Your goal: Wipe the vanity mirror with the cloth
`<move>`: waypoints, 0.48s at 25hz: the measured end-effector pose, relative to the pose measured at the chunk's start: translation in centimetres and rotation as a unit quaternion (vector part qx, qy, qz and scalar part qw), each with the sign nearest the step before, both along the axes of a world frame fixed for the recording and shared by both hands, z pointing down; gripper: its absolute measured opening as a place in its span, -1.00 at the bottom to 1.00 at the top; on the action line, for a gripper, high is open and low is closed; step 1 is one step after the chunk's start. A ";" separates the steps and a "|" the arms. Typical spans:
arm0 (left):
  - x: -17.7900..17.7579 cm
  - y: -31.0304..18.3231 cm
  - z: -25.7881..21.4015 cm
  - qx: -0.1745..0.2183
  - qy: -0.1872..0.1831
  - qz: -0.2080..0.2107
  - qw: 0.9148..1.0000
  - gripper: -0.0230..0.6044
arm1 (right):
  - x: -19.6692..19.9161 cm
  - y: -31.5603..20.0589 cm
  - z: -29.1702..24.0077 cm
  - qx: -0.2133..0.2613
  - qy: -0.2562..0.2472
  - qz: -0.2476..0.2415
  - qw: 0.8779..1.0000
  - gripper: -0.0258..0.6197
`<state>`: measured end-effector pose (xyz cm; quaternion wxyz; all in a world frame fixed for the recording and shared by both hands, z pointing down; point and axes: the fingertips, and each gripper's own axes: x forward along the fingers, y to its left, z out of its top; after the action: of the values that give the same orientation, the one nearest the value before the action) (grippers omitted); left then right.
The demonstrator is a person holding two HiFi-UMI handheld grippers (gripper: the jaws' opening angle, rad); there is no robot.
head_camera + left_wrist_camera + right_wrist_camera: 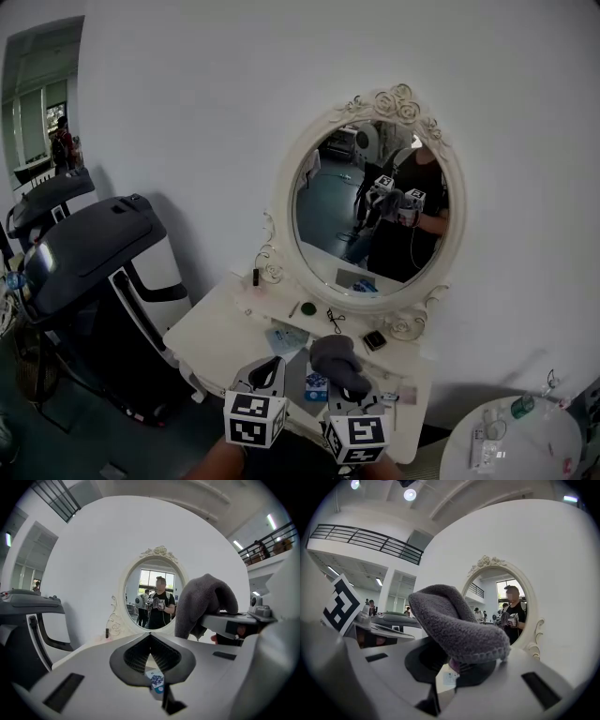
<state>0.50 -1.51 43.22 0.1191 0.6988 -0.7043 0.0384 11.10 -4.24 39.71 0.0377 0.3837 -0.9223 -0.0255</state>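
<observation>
The oval vanity mirror point(370, 202) in its ornate white frame hangs on the wall above a white vanity table point(220, 333). It reflects a person holding both grippers. A grey cloth point(336, 359) is bunched over my right gripper point(349, 386), which is shut on it, low over the table's front. The right gripper view shows the cloth point(454, 625) folded over the jaws, with the mirror point(501, 606) beyond. My left gripper point(270, 364) is beside it, shut with nothing between its tips point(150, 635). From that side the cloth point(201, 602) hangs right of the mirror point(152, 595).
On the table lie a small blue-patterned box point(316, 384), a paper point(286, 337), a green round item point(308, 307) and a small black item point(374, 340). A large dark machine point(94, 253) stands left of the table. A round white table point(525, 441) is at bottom right.
</observation>
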 end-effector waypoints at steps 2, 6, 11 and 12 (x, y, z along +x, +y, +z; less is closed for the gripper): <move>-1.1 0.6 0.5 -0.002 0.009 0.002 1.000 -0.92 | -1.0 0.7 0.0 0.003 0.005 0.003 1.000 -0.80; -2.1 1.2 1.4 -0.010 0.015 0.015 1.000 -0.92 | -2.1 1.6 0.3 0.005 0.012 0.011 1.000 -0.80; -2.8 0.4 1.5 -0.017 0.011 0.024 1.000 -0.92 | -2.3 0.2 0.3 -0.002 0.008 0.026 1.000 -0.80; -3.1 0.1 1.5 -0.018 0.011 0.023 1.000 -0.92 | -2.4 -0.1 0.3 -0.003 0.006 0.028 1.000 -0.80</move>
<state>-2.56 -1.39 44.74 0.1385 0.7130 -0.6858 0.0463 8.69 -4.38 39.97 0.0453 0.4088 -0.9112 -0.0244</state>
